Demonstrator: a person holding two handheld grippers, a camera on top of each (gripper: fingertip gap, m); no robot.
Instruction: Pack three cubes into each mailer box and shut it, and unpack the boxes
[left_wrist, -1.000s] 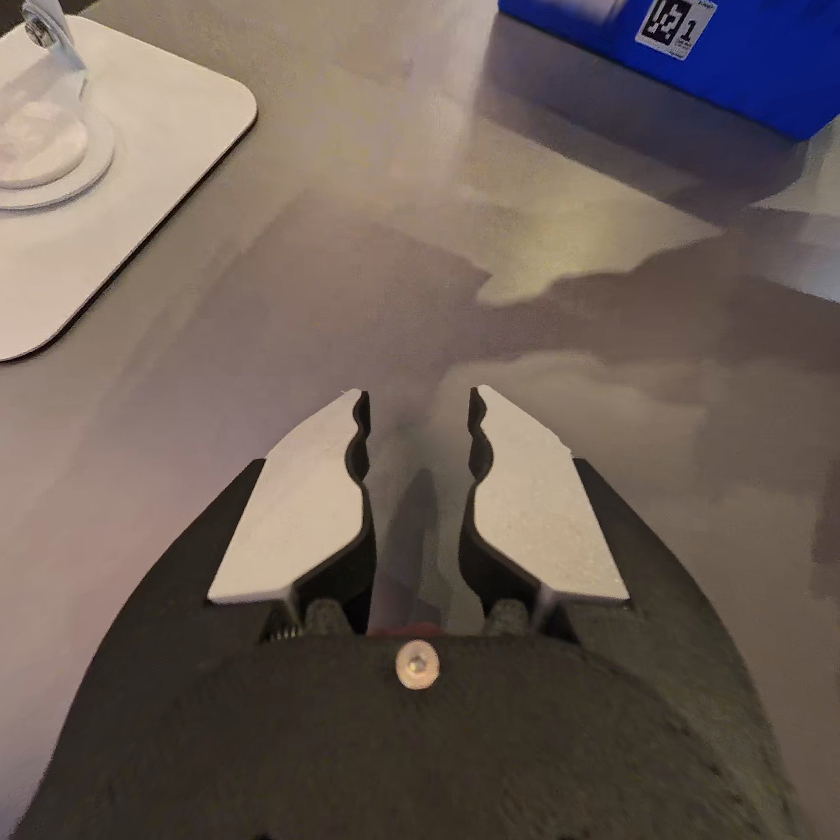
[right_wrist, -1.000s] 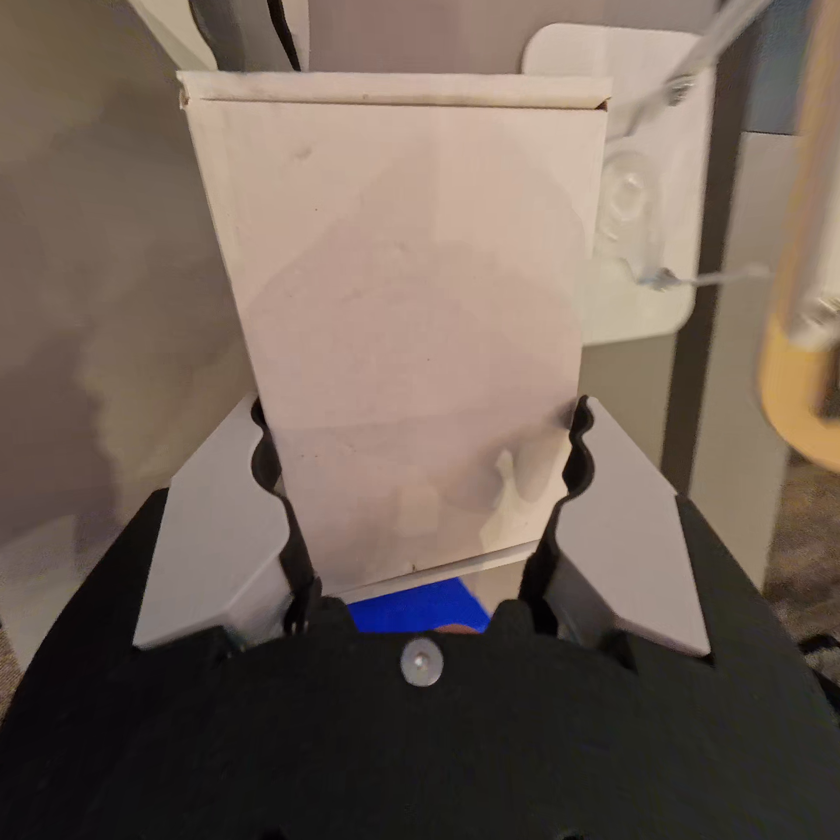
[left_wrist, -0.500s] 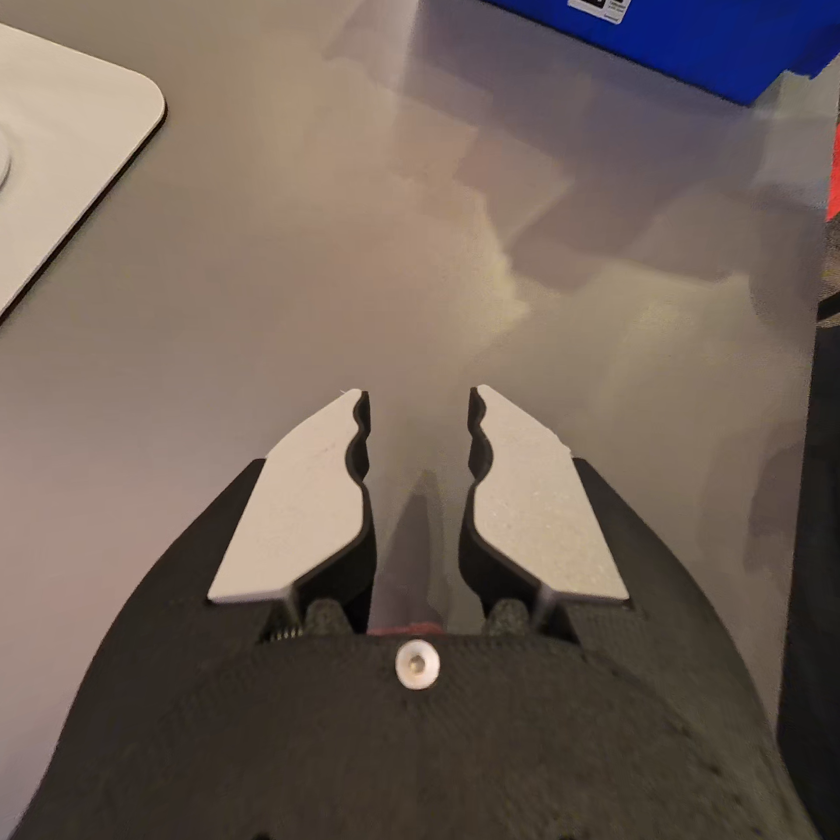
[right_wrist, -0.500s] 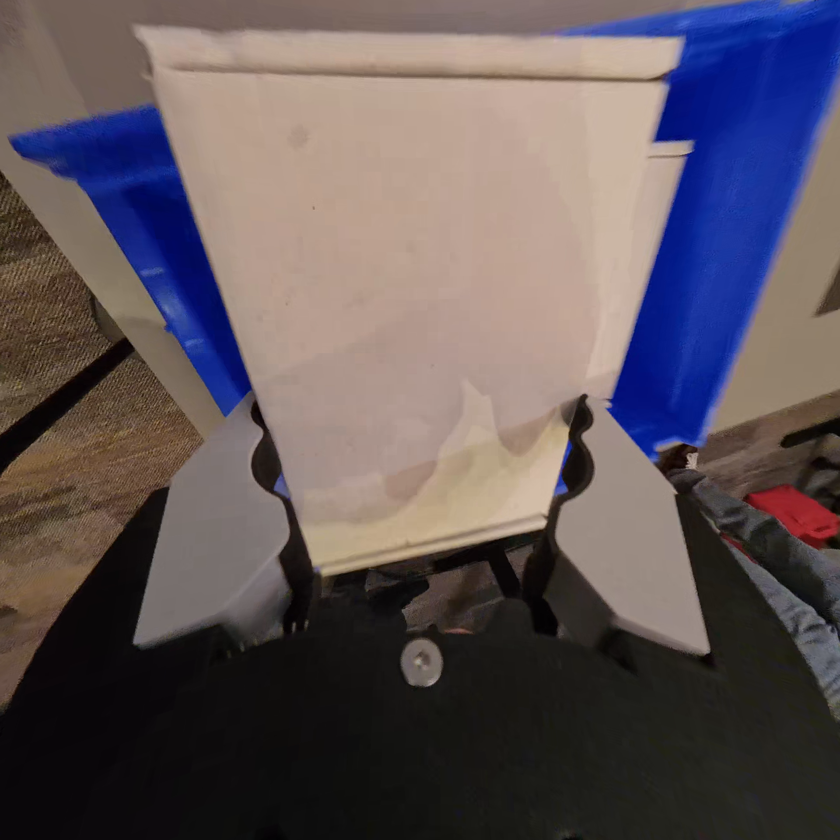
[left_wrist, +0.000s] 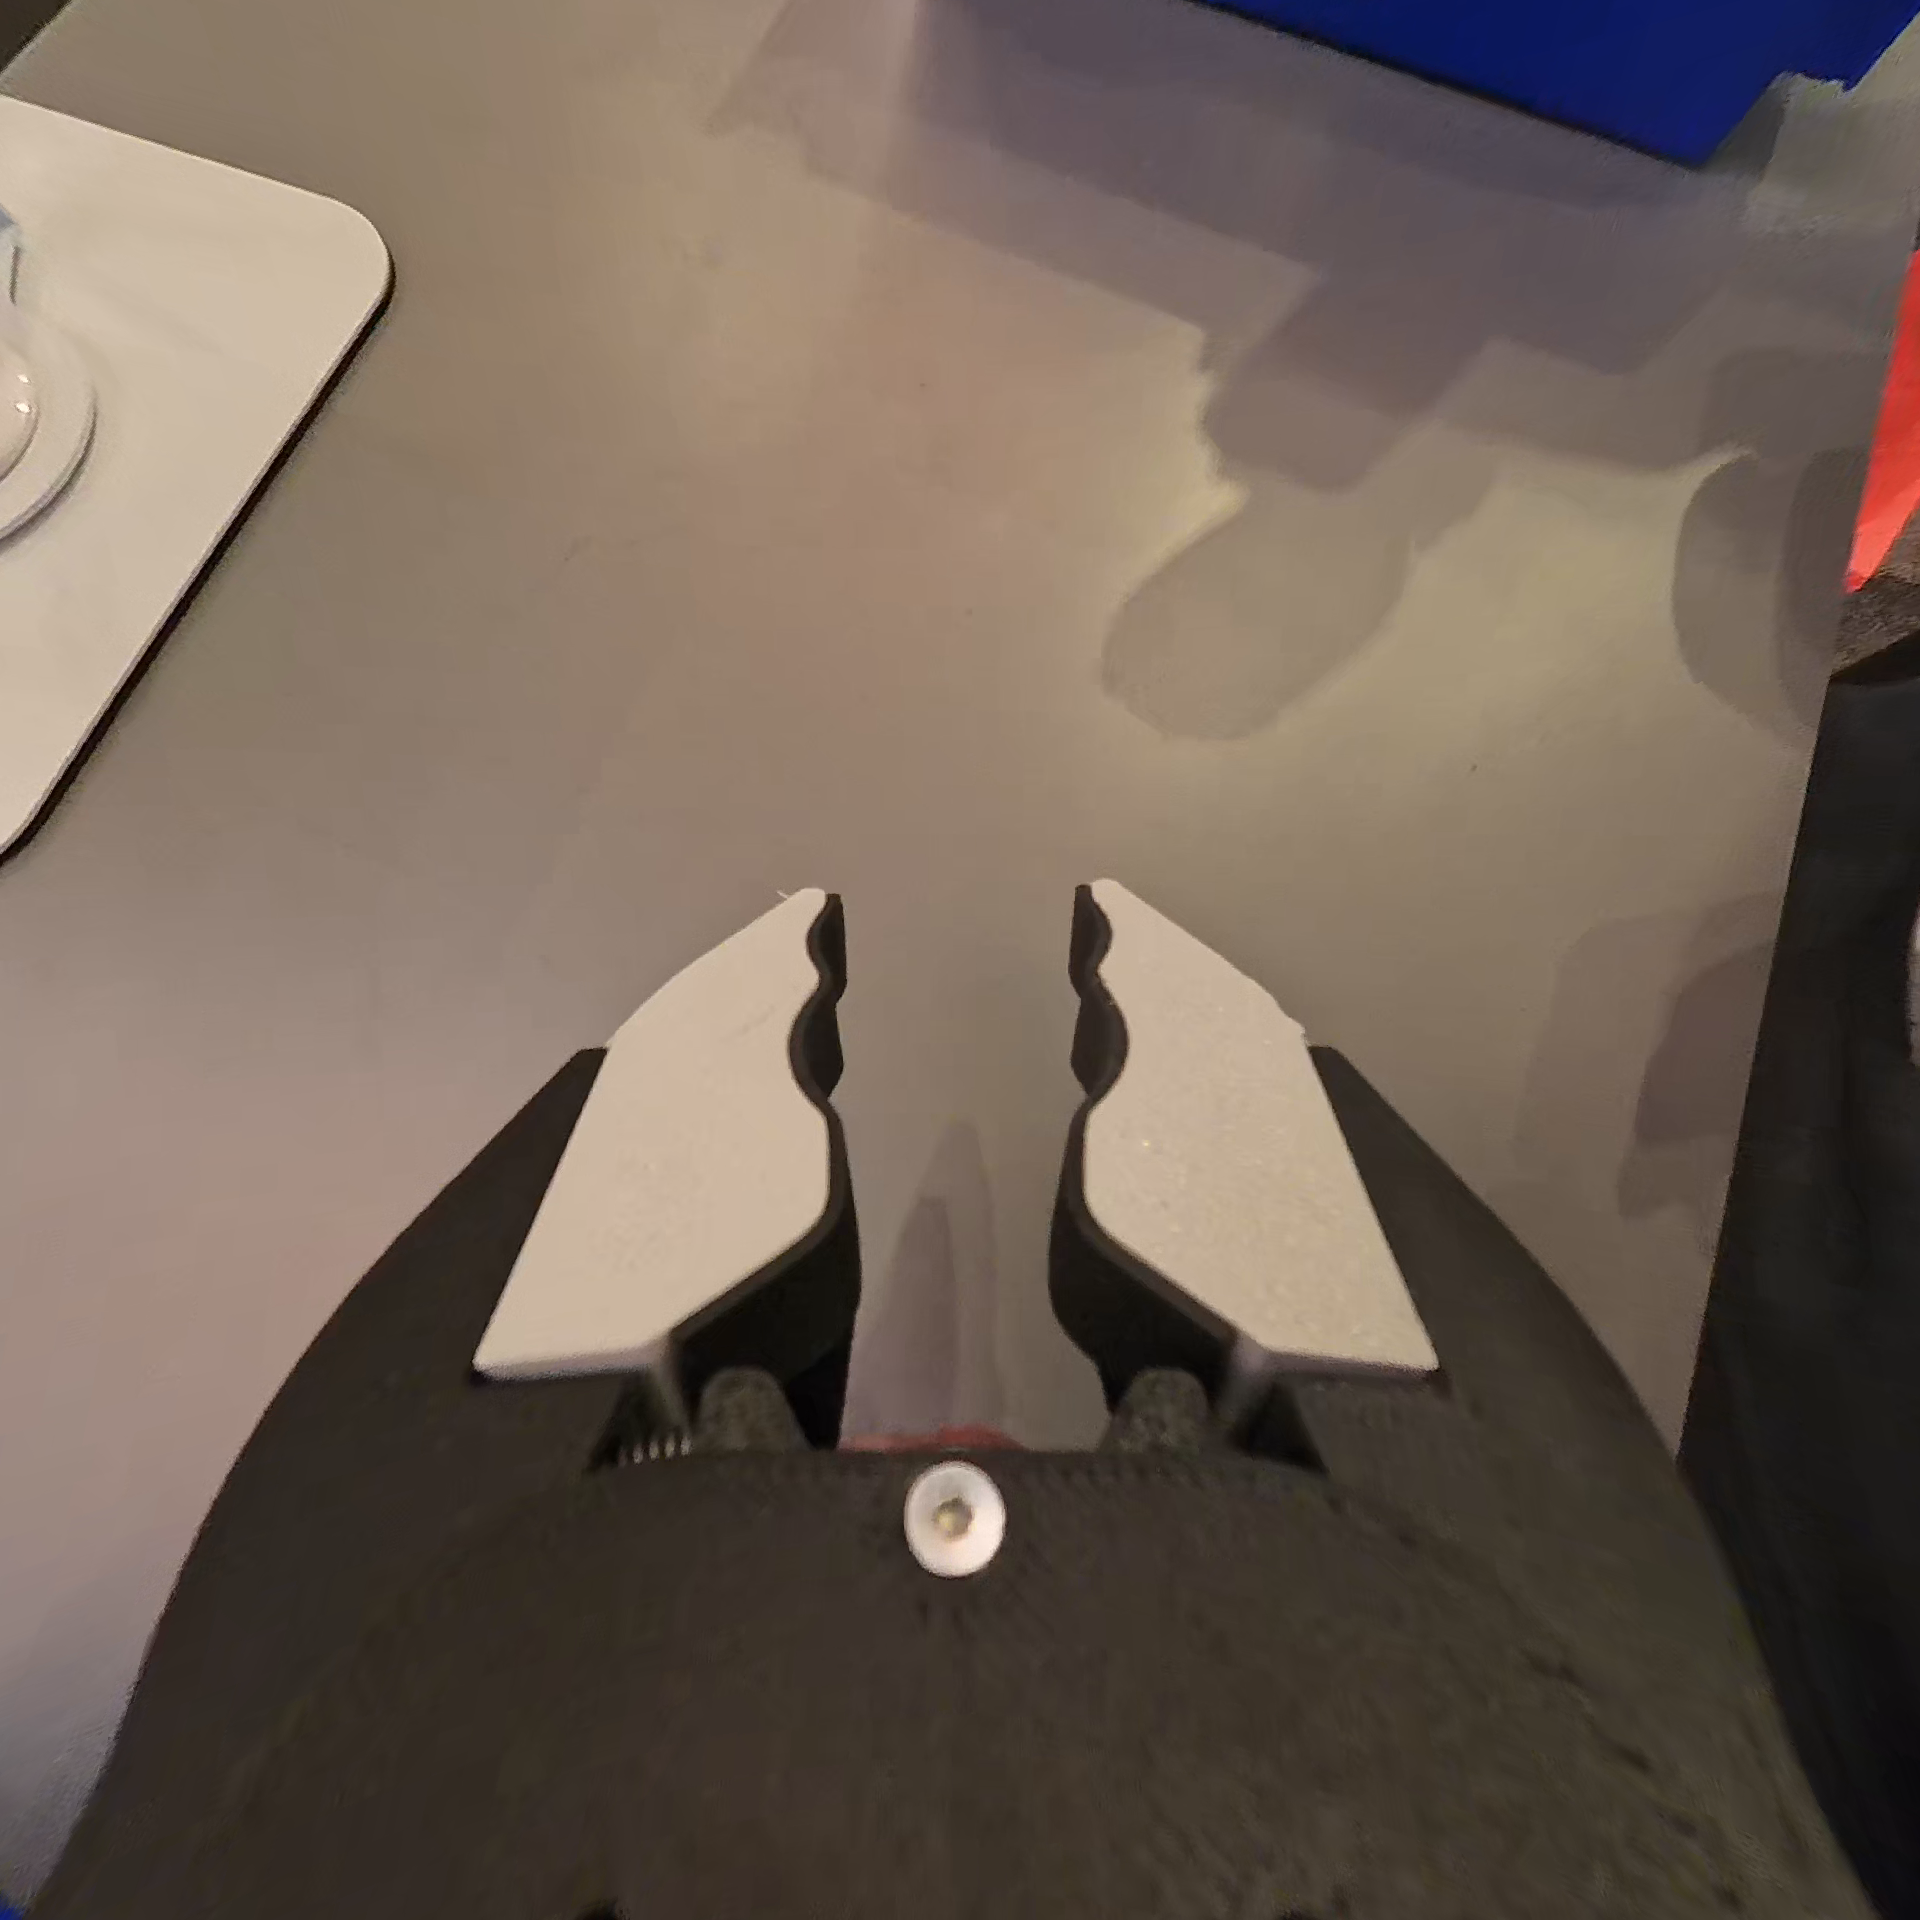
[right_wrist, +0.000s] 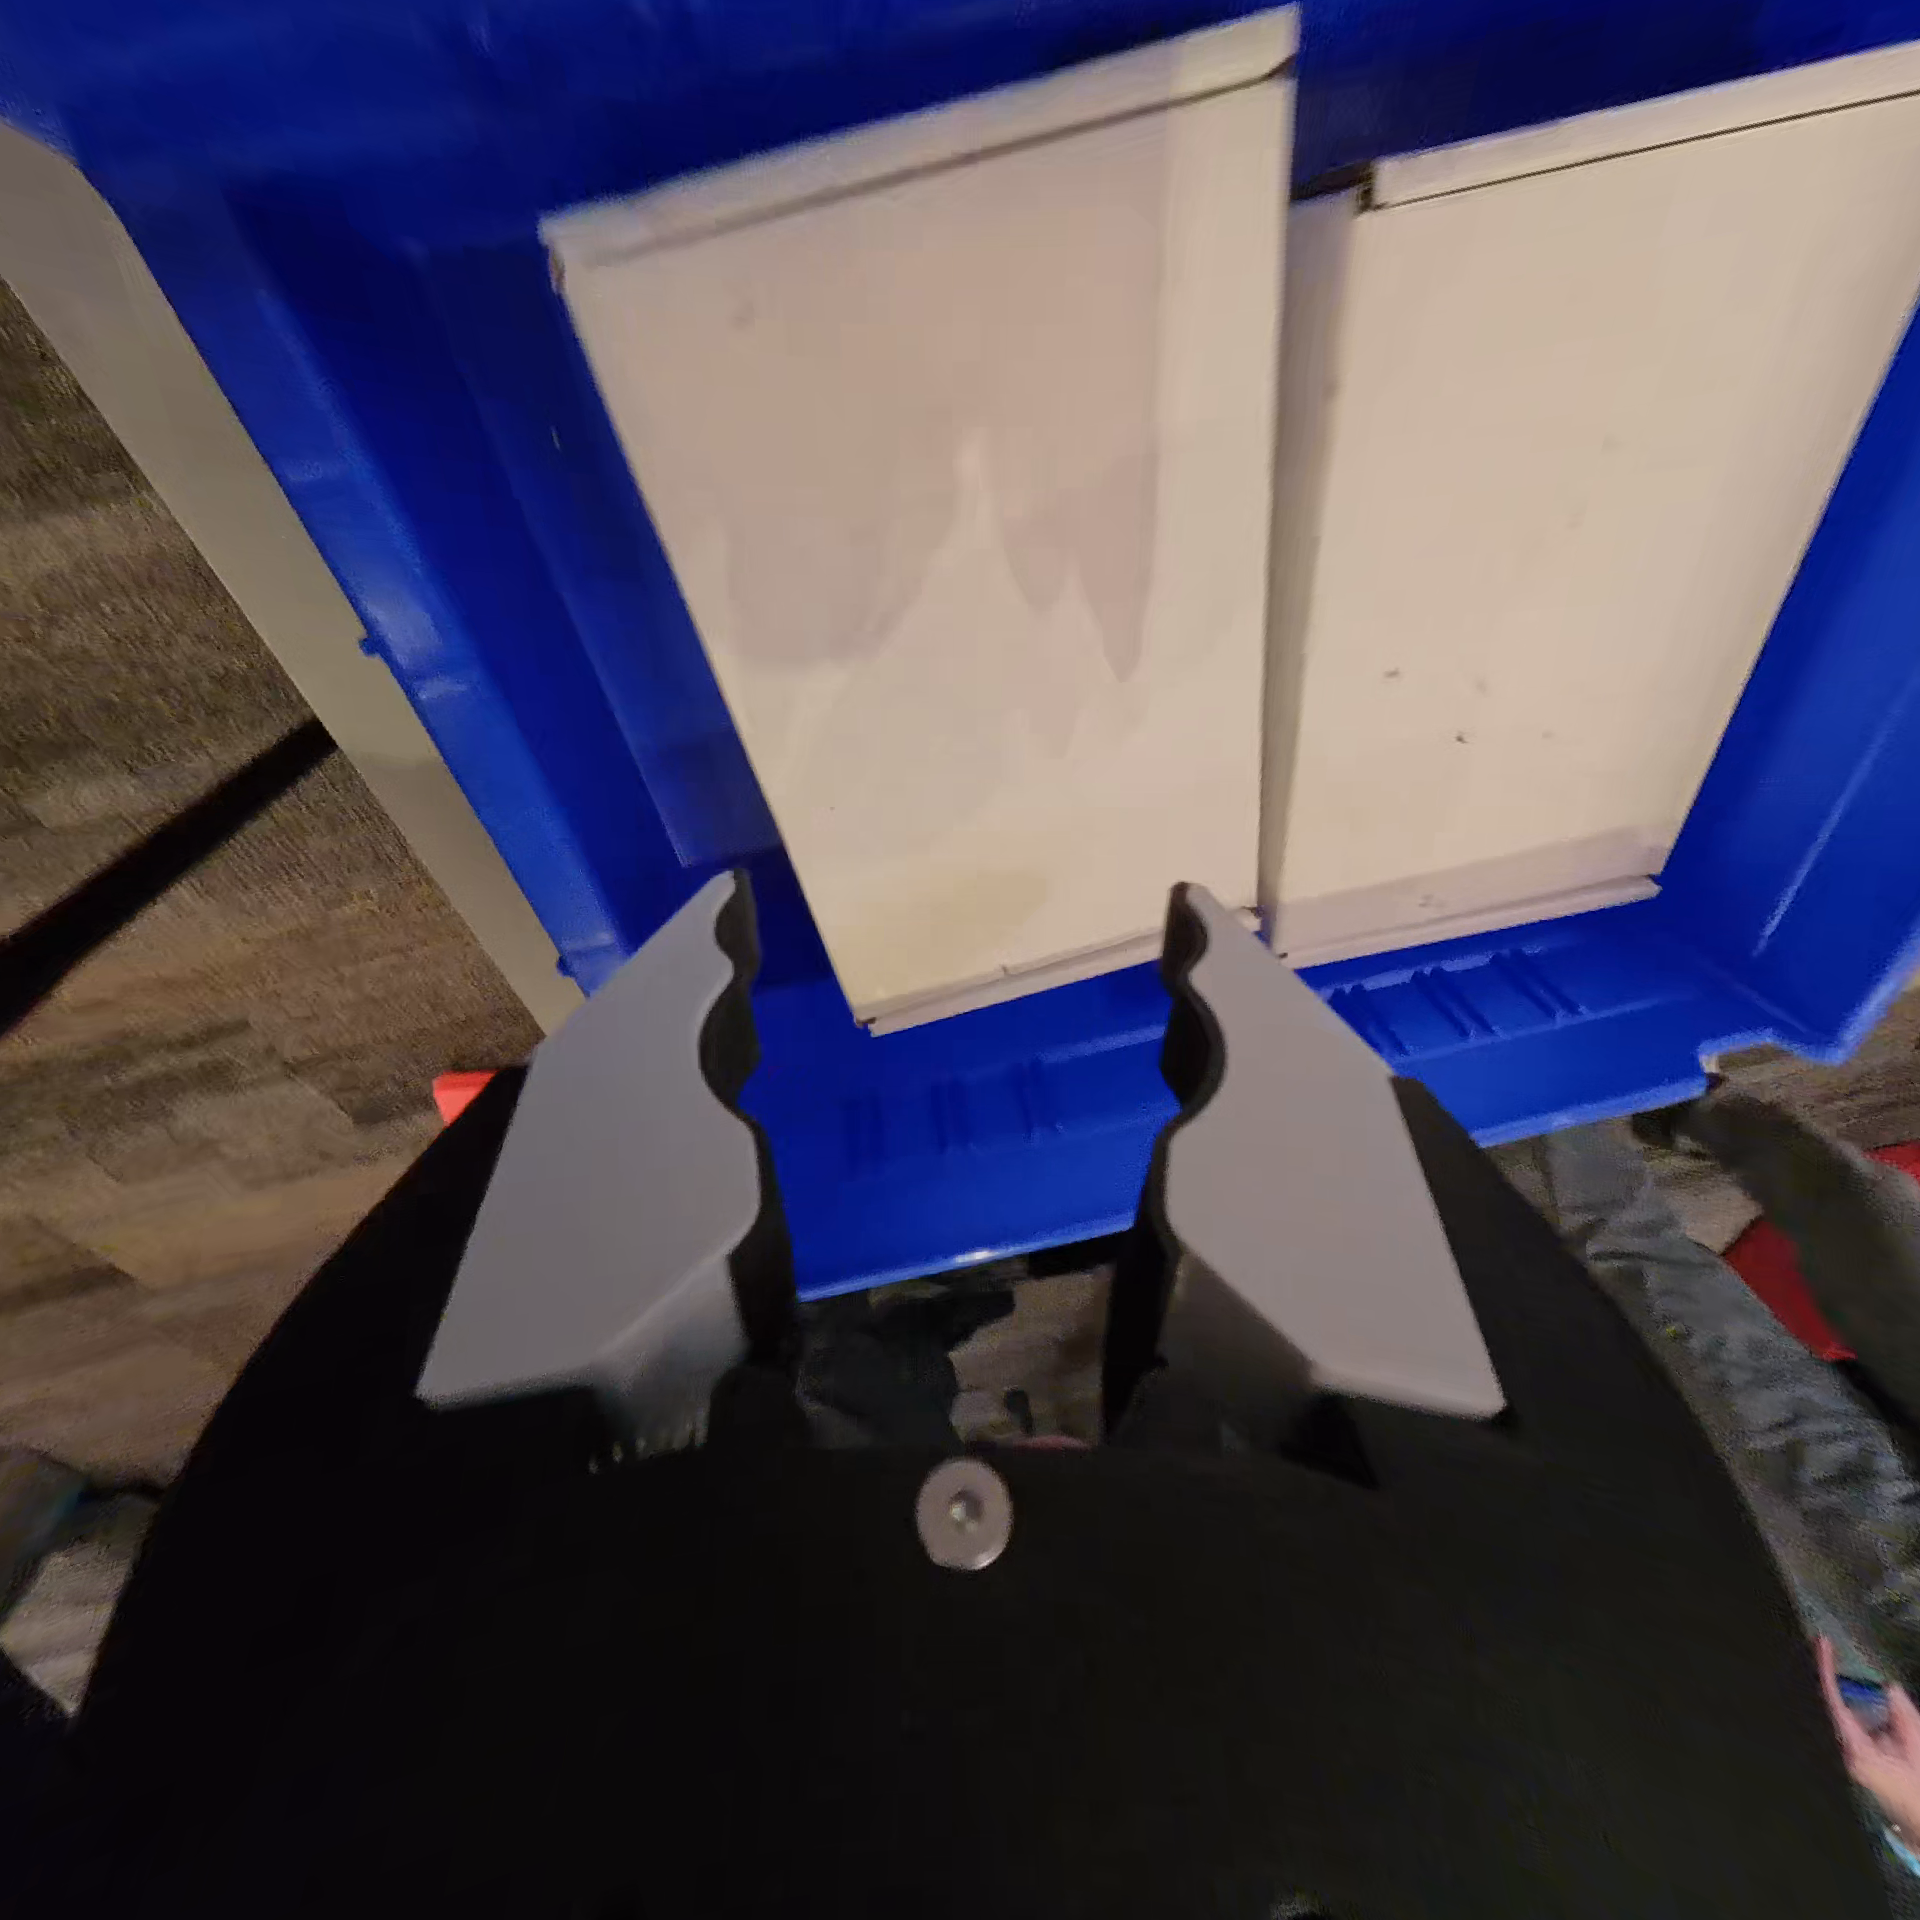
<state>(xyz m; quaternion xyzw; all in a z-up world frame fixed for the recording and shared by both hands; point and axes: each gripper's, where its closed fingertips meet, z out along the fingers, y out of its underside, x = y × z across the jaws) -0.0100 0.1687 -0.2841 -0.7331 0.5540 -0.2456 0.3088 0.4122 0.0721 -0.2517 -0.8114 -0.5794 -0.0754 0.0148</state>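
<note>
In the right wrist view a closed white mailer box (right_wrist: 966, 582) lies in a blue bin (right_wrist: 935, 1132), next to a second closed white mailer box (right_wrist: 1558, 540). My right gripper (right_wrist: 961, 899) hovers just above the near end of the first box, open and holding nothing. In the left wrist view my left gripper (left_wrist: 956, 904) is open and empty over the bare grey table (left_wrist: 831, 520). No cubes are in view.
A white mat (left_wrist: 177, 416) with a clear glass object on it lies at the table's left. The blue bin's corner (left_wrist: 1662, 62) shows at the far right, something red (left_wrist: 1891, 447) past the table's right edge. Carpet floor (right_wrist: 156, 935) surrounds the bin.
My right gripper carried the white mailer box from above the table to the blue bin and let go of it; its jaws are now narrower. The left gripper shifted slightly over the table.
</note>
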